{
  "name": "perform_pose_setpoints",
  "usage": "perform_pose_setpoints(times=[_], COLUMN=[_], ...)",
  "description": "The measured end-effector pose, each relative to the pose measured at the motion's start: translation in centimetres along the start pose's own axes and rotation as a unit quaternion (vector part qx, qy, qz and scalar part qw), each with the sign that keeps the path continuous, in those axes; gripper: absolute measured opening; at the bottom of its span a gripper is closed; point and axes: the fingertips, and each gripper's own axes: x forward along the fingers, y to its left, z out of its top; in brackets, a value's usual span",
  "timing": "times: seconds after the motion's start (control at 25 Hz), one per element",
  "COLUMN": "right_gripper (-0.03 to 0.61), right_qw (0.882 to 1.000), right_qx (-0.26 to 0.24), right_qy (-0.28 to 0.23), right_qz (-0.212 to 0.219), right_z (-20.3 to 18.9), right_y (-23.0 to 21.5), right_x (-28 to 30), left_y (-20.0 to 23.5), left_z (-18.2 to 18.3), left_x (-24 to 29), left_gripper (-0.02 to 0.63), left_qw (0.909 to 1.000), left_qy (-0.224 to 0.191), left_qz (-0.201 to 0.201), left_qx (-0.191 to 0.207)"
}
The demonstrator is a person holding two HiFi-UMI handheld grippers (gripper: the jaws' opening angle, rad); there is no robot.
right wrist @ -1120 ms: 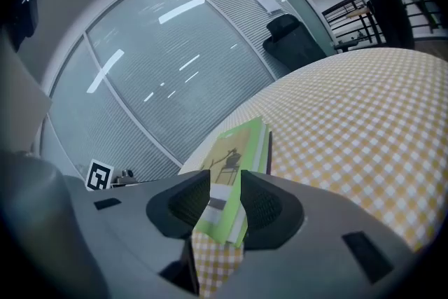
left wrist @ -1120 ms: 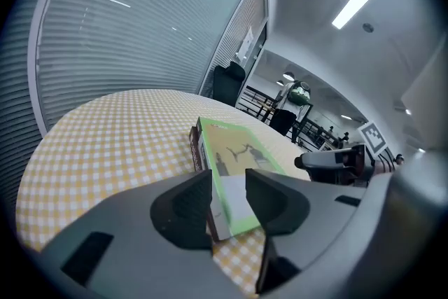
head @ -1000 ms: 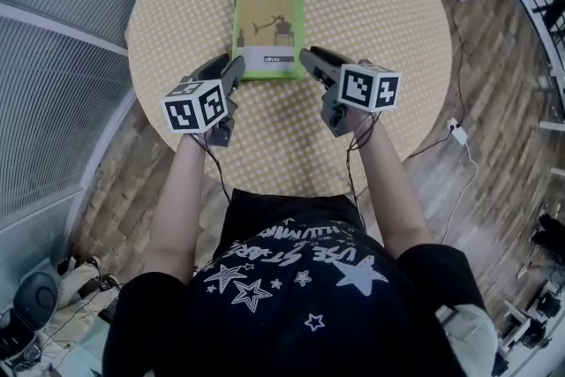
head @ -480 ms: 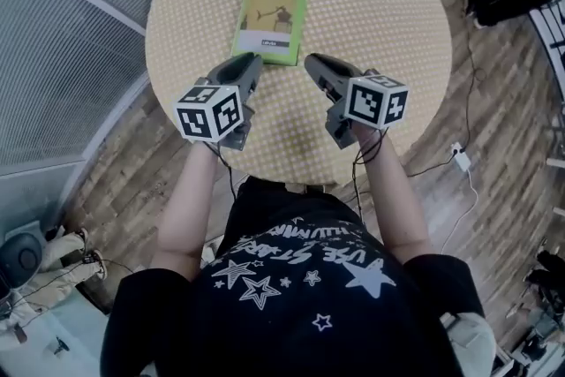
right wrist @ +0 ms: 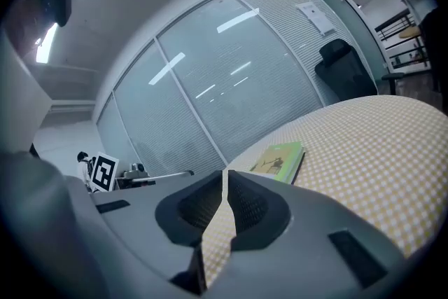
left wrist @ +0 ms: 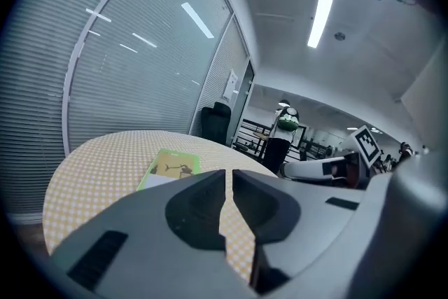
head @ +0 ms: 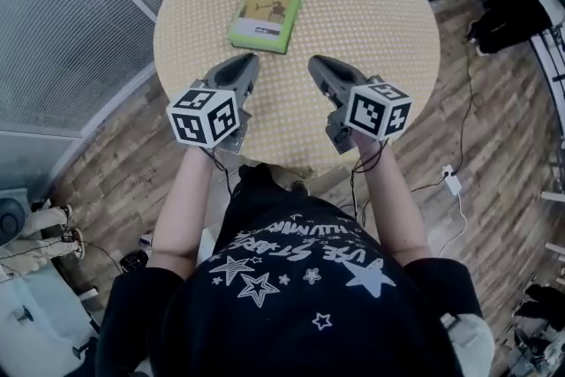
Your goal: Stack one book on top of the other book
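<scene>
Pulling left tongs (head: pixel 246 64) and right tongs (head: pixel 316 66) back off the book (head: pixel 266 14), now well apart from it. Just closed both, nearly together, on nothing. Leaves book flat on far tabletop (head: pixel 380 31); looks stacked and done, though lower book unclear.

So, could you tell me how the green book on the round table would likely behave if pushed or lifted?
The green book lies flat, so it probably will not tip or roll. On the checked tablecloth a push would likely slide it, perhaps with some drag. Its edge looks thick in the right gripper view, so it should lift stiffly.
</scene>
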Motion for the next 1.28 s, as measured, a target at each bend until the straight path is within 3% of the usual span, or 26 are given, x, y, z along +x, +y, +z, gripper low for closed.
perform_pose_setpoints(times=[0.52,0.84,1.28], right_gripper=[0.043,0.043,0.043], right_qw=[0.996,0.996,0.997], right_qx=[-0.041,-0.042,-0.049], right_qy=[0.030,0.032,0.039], right_qz=[0.077,0.069,0.050], right_z=[-2.8,-4.4,-7.9], right_y=[3.0,3.8,9.4], right_x=[-4.8,-3.8,-4.3], left_y=[-4.7,-4.7,-5.5], left_z=[-3.0,-3.4,-6.6], left_x=[-3.6,-4.3,-10.8], left_gripper=[0.031,0.031,0.031], left_qw=[0.9993,0.9993,0.9998], left_qy=[0.001,-0.009,-0.006], left_qz=[0.037,0.034,0.018], left_qx=[0.009,0.013,-0.005])
